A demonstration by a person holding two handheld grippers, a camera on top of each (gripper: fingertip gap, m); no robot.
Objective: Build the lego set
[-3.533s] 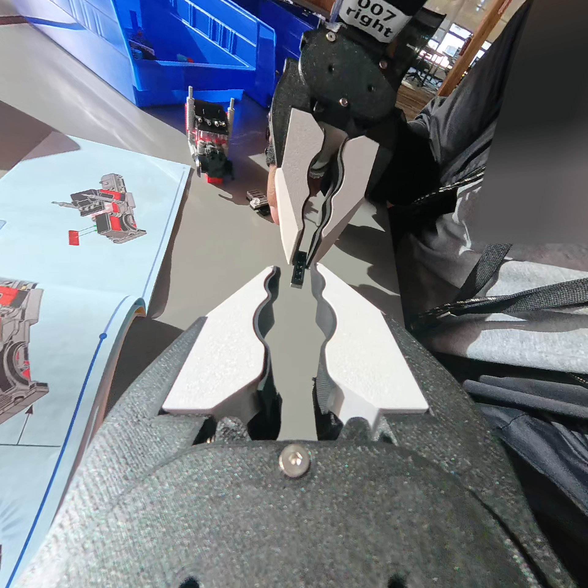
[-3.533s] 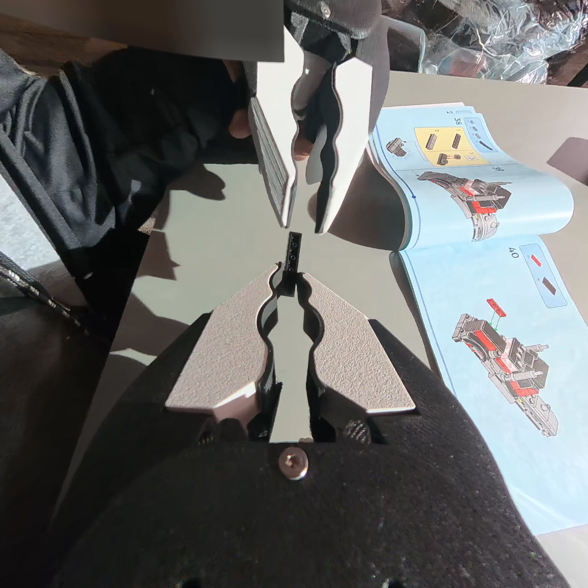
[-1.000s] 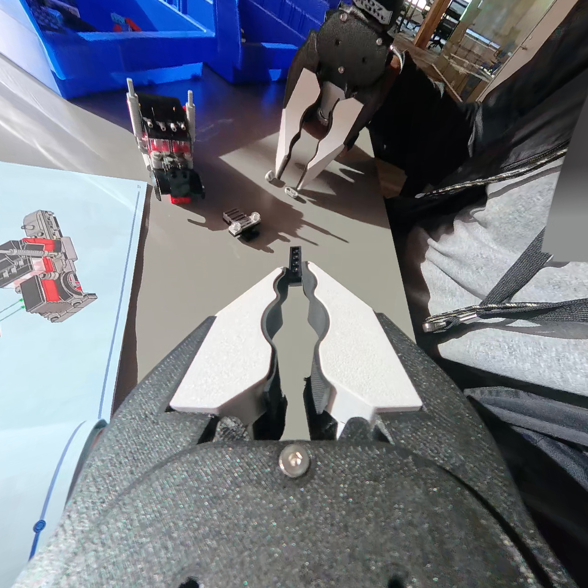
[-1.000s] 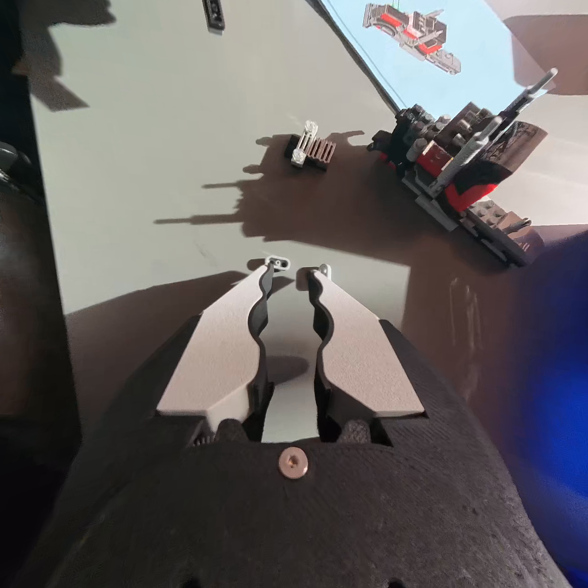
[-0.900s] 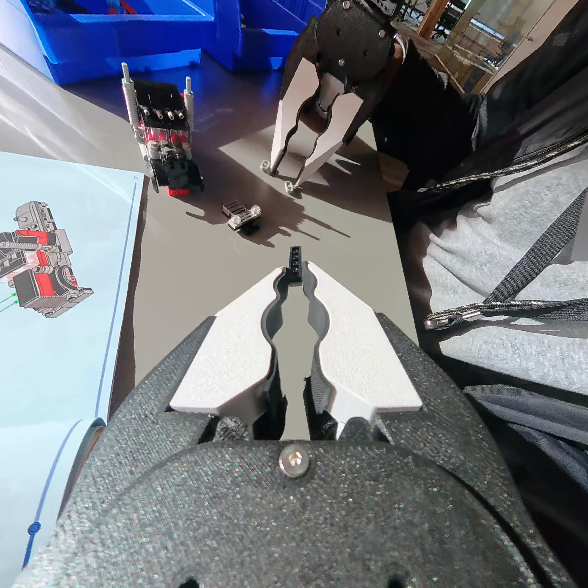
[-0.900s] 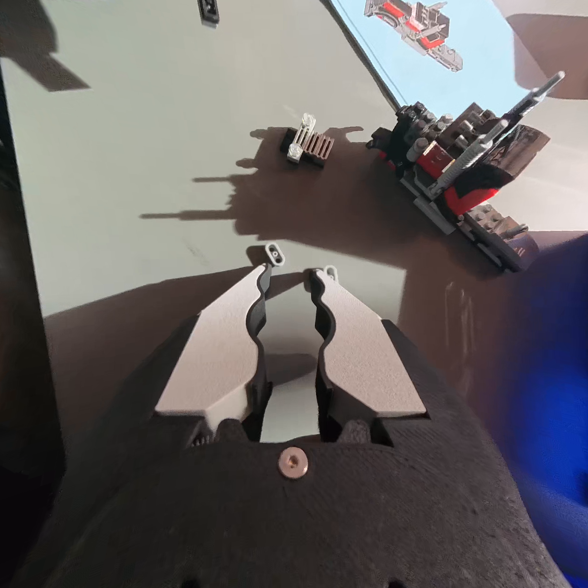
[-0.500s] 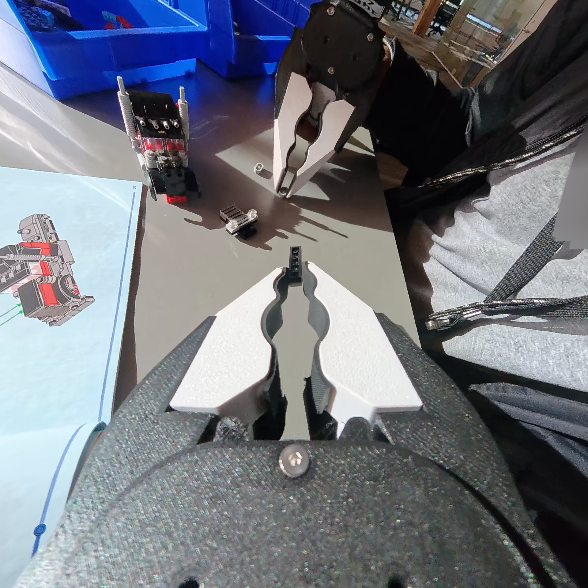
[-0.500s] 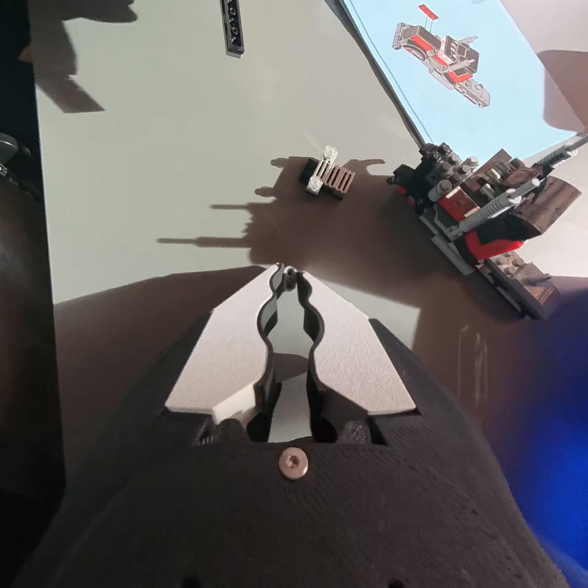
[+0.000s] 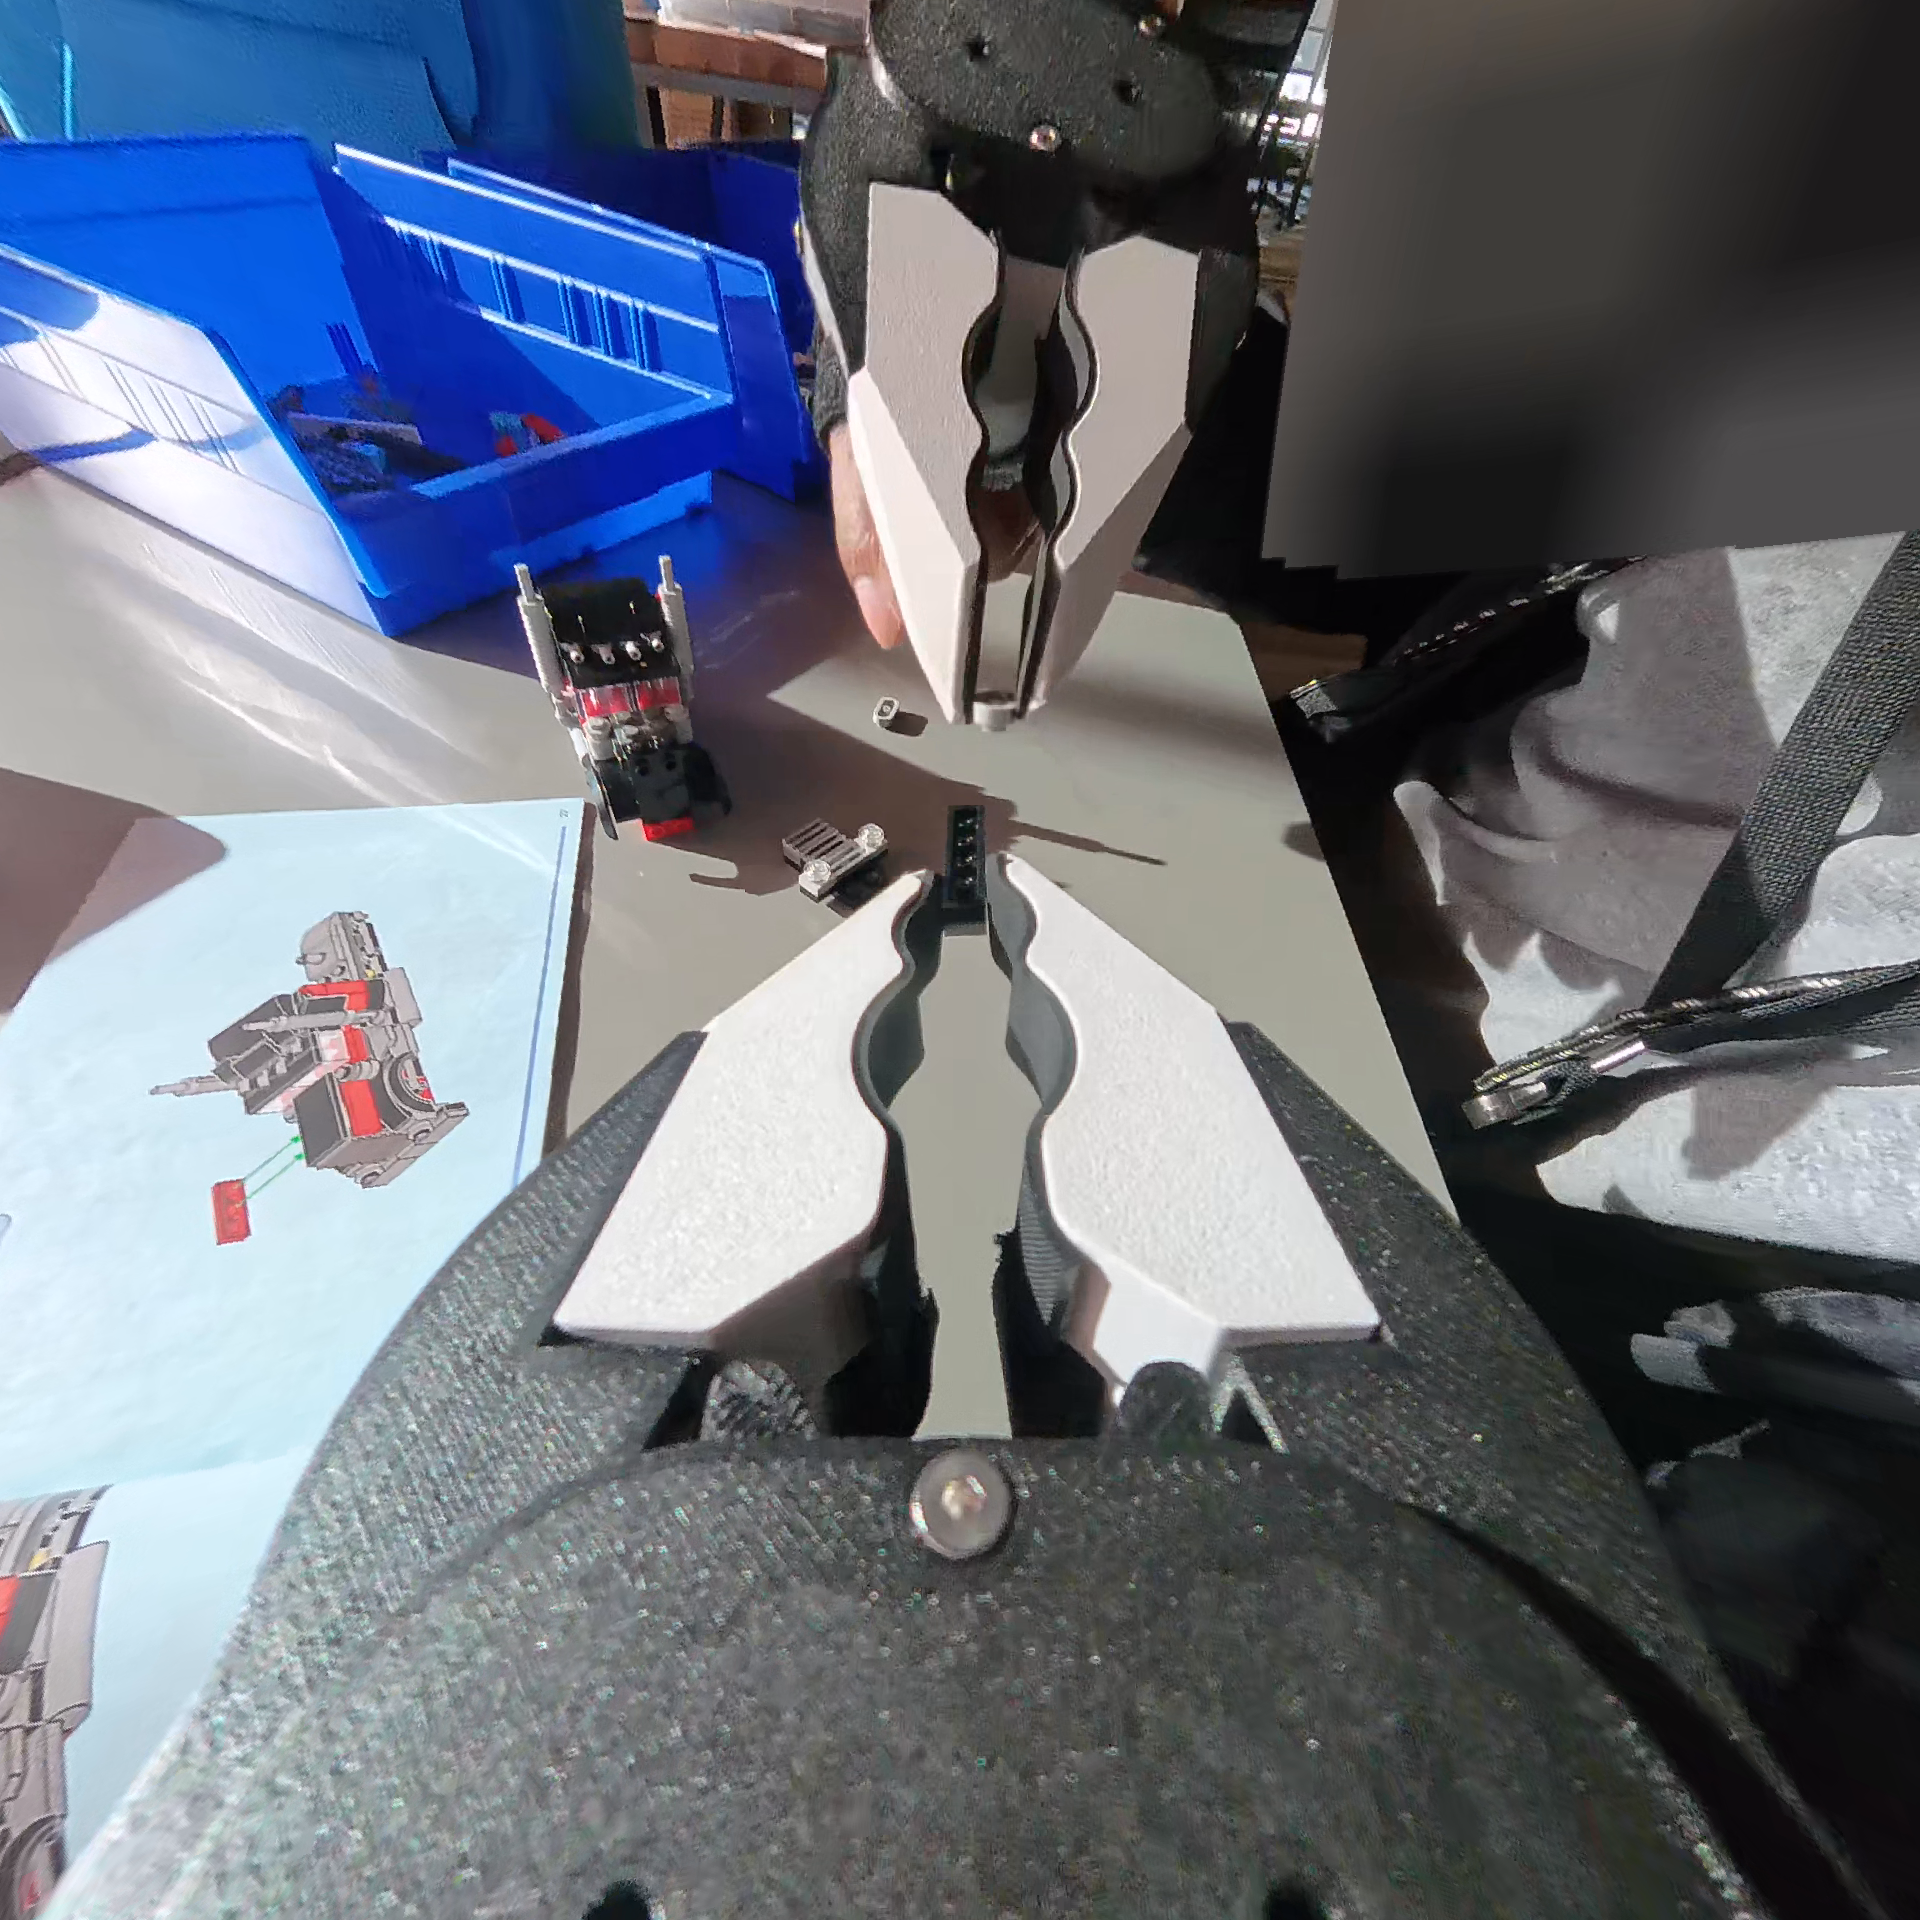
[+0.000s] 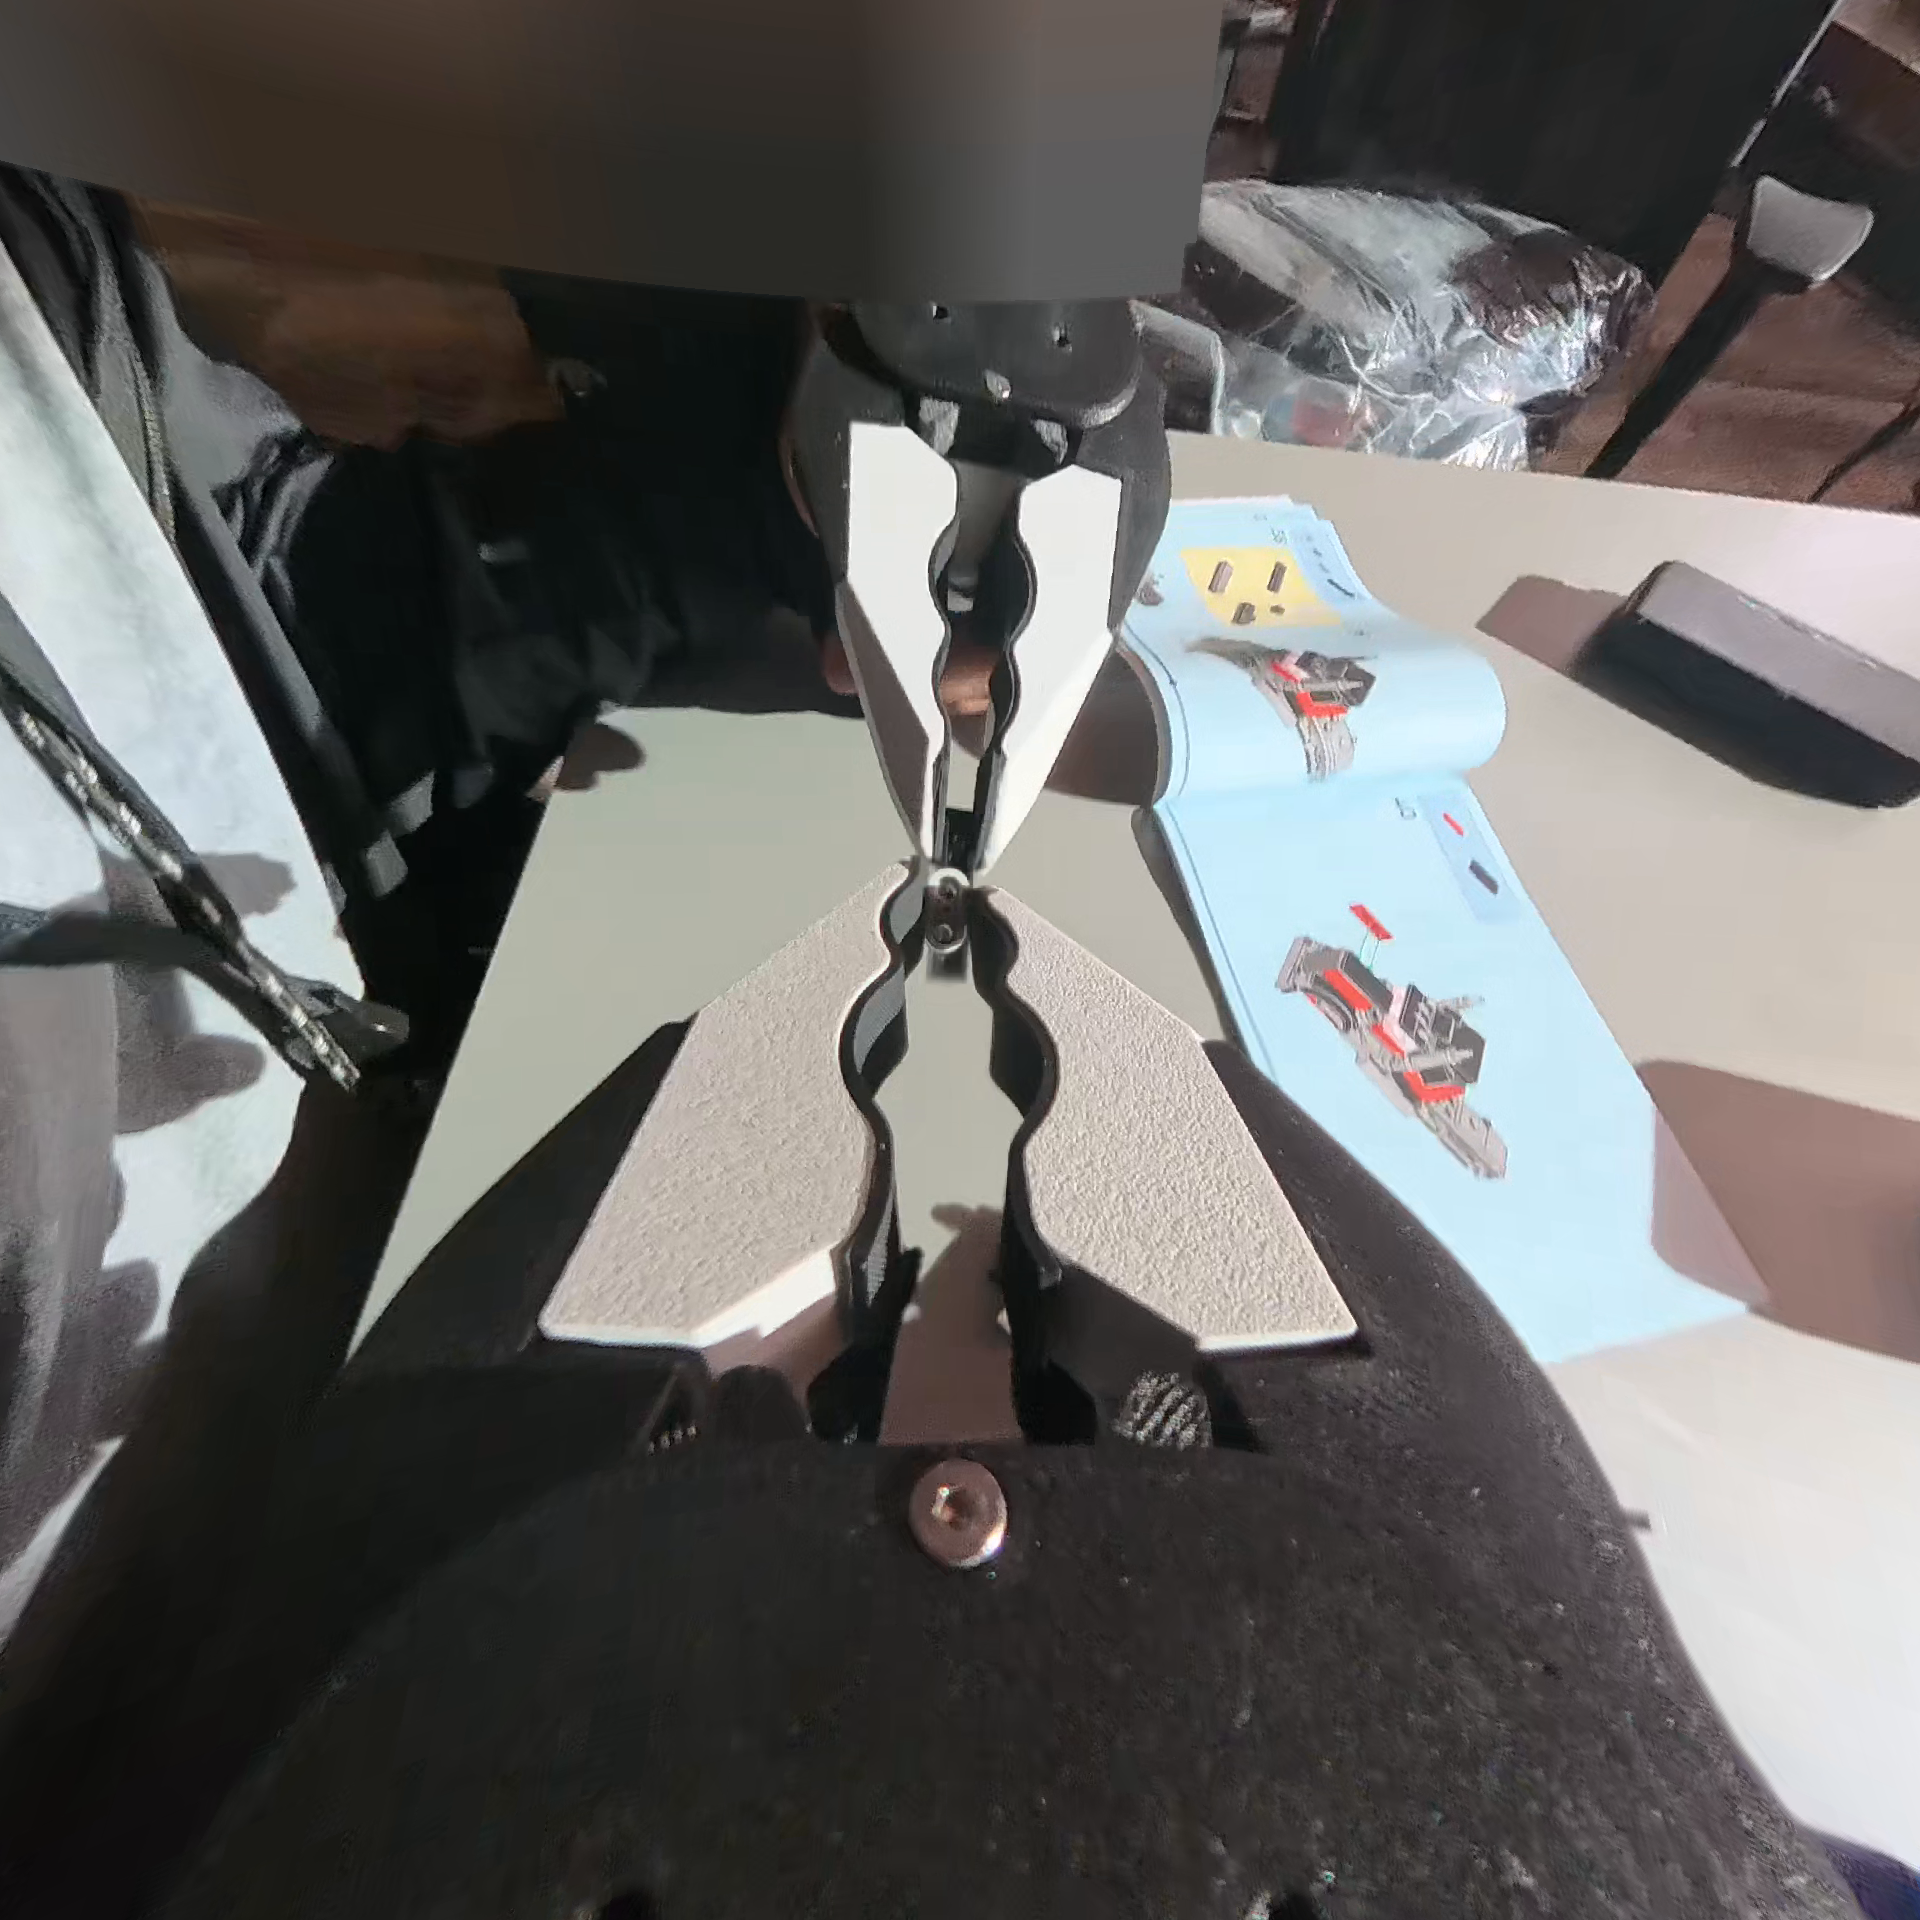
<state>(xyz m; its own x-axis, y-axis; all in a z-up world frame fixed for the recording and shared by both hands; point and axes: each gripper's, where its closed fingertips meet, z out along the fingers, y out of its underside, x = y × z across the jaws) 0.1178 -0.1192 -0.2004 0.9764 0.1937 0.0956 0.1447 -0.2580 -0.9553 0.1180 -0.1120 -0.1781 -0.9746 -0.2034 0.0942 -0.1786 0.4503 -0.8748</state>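
My left gripper (image 9: 964,881) is shut on a narrow black plate (image 9: 961,836) that sticks out past its tips, studs up. My right gripper (image 10: 945,891) is shut on a small light-grey piece (image 10: 945,920). The two grippers face each other tip to tip above the table; the right gripper (image 9: 995,707) hangs just beyond the plate in the left wrist view, and the left gripper (image 10: 951,847) nearly touches the grey piece in the right wrist view. The black-and-red truck model (image 9: 623,707) stands on the table to the left.
A small grille sub-assembly (image 9: 836,854) and a second loose grey piece (image 9: 888,712) lie on the grey table (image 9: 1143,831). The open instruction booklet (image 9: 281,1039) lies left, blue bins (image 9: 468,364) behind. A black box (image 10: 1756,696) lies beyond the booklet. A person's grey clothing and strap (image 9: 1714,935) border the right edge. Less than 4 cm separates the two grippers' tips.
The right gripper closed on one of two small grey pieces on the table, lifted it and turned to face the left gripper. The left gripper kept the black plate taken earlier.
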